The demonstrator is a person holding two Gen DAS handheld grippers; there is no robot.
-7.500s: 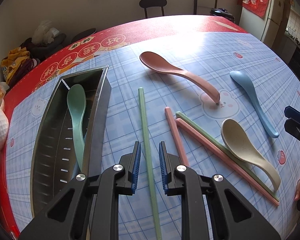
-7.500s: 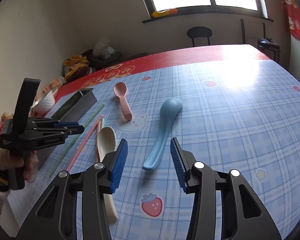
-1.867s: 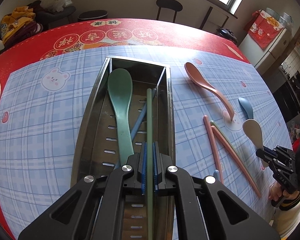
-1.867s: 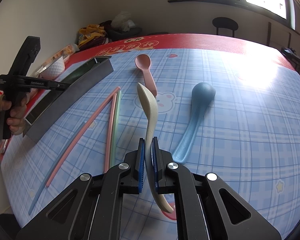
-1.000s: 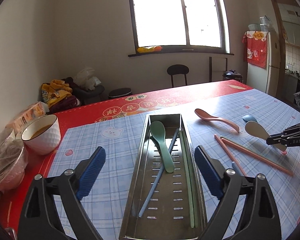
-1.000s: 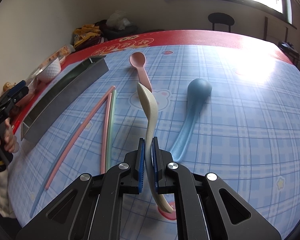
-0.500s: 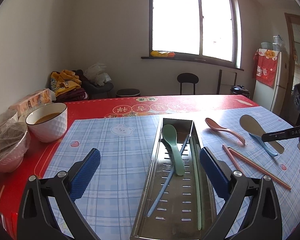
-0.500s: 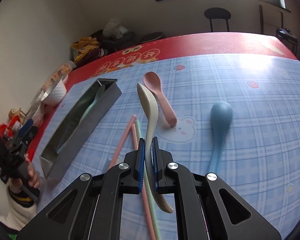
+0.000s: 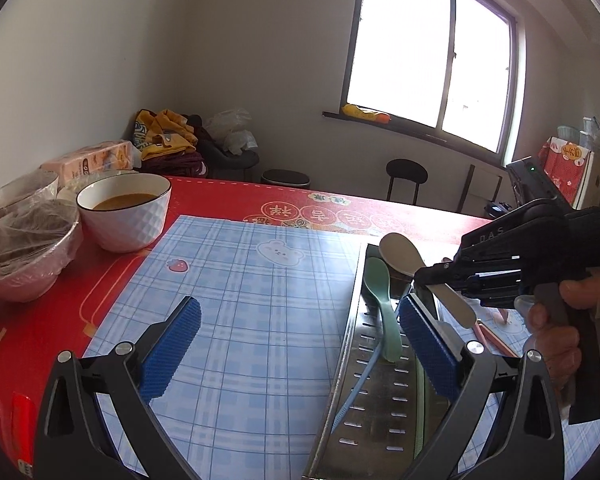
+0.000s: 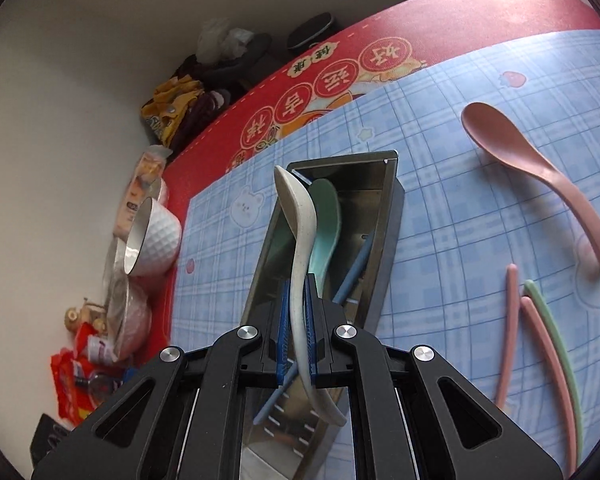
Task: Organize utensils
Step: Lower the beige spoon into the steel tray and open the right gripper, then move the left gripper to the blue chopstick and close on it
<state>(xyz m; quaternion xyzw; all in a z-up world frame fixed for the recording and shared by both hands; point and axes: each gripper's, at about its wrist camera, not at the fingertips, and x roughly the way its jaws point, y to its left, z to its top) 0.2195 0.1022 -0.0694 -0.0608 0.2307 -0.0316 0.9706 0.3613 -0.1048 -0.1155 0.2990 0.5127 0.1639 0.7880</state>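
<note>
My right gripper (image 10: 296, 312) is shut on a beige spoon (image 10: 296, 208) and holds it tilted above the far end of the long metal tray (image 10: 389, 240). In the tray lie a green spoon (image 10: 327, 220) and a blue chopstick (image 10: 356, 268). On the blue checked mat to the right rest a pink spoon (image 10: 520, 160), two pink chopsticks (image 10: 509, 320) and a green chopstick (image 10: 558, 344). My left gripper (image 9: 300, 344) stands wide open and empty above the mat, left of the tray (image 9: 350, 340). The left wrist view shows the right gripper (image 9: 432, 278) holding the beige spoon (image 9: 400, 256).
A white bowl (image 9: 124, 212) of brown liquid and two film-covered bowls (image 9: 24, 248) stand on the red cloth at the left. A tissue pack (image 9: 96, 160) lies behind them. A person's hand (image 9: 556, 340) holds the right gripper close to my left gripper's right finger.
The right gripper has swung left with the beige spoon, from over the loose chopsticks to above the tray. The left gripper has shifted left and rolled; the tray now sits to its right.
</note>
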